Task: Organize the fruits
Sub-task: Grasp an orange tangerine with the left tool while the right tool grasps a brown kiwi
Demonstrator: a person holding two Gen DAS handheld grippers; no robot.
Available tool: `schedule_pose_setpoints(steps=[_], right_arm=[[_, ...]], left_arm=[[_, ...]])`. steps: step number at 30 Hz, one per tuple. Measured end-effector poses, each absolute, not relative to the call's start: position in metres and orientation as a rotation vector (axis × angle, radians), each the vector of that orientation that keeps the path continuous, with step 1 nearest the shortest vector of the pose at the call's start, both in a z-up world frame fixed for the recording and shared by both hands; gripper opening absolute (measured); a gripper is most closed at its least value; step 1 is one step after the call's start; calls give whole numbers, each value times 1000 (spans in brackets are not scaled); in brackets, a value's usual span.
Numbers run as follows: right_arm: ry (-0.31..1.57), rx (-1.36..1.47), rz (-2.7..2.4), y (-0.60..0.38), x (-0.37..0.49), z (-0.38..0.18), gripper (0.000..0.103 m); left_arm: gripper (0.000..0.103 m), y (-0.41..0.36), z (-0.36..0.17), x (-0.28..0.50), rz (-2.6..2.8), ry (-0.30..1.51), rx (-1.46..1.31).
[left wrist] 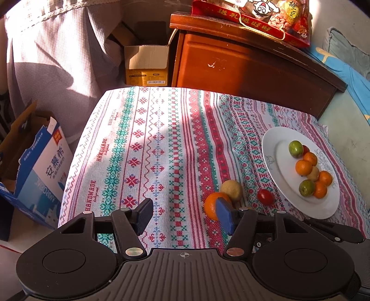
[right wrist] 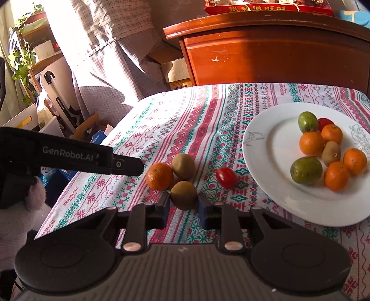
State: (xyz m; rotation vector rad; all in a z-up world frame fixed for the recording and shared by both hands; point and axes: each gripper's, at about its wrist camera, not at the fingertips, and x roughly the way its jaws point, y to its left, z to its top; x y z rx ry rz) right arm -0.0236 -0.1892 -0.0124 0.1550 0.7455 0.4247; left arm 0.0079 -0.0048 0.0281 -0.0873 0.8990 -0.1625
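Note:
My right gripper (right wrist: 183, 203) is shut on a brown kiwi (right wrist: 183, 195), just above the patterned tablecloth. Behind it lie an orange mandarin (right wrist: 159, 176), a second kiwi (right wrist: 183, 165) and a red tomato (right wrist: 226, 177). The white plate (right wrist: 266, 148) at the right holds several mandarins, two green fruits, a kiwi and a tomato. My left gripper (left wrist: 185, 215) is open and empty over the cloth; the mandarin (left wrist: 211, 205) sits just behind its right finger, with the kiwi (left wrist: 232, 189), tomato (left wrist: 265, 196) and plate (left wrist: 270, 150) to the right.
A wooden cabinet (left wrist: 242, 64) with a red snack bag (left wrist: 254, 16) stands behind the table. Cardboard boxes (left wrist: 145, 62) and a blue-white carton (left wrist: 44, 166) sit on the floor at the left. The left gripper's body (right wrist: 69, 155) reaches in at the left of the right wrist view.

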Motion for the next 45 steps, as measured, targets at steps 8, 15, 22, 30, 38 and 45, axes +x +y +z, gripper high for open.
schedule_pose_setpoints(steps=[8, 15, 22, 30, 38, 45], right_arm=[[754, 159, 385, -201, -29, -10, 26], [758, 166, 379, -205, -31, -11, 26], [754, 177, 374, -206, -30, -12, 28], [751, 171, 393, -204, -31, -12, 25], [733, 192, 388, -209, -32, -6, 25], [675, 219, 370, -220, -31, 15, 25]], left_arm=[[56, -23, 16, 11, -211, 900, -66], [49, -35, 8, 15, -230, 900, -43], [38, -43, 3, 15, -234, 879, 7], [29, -48, 3, 8, -249, 862, 32], [28, -42, 13, 4, -233, 854, -3], [28, -40, 34, 4, -239, 805, -34]])
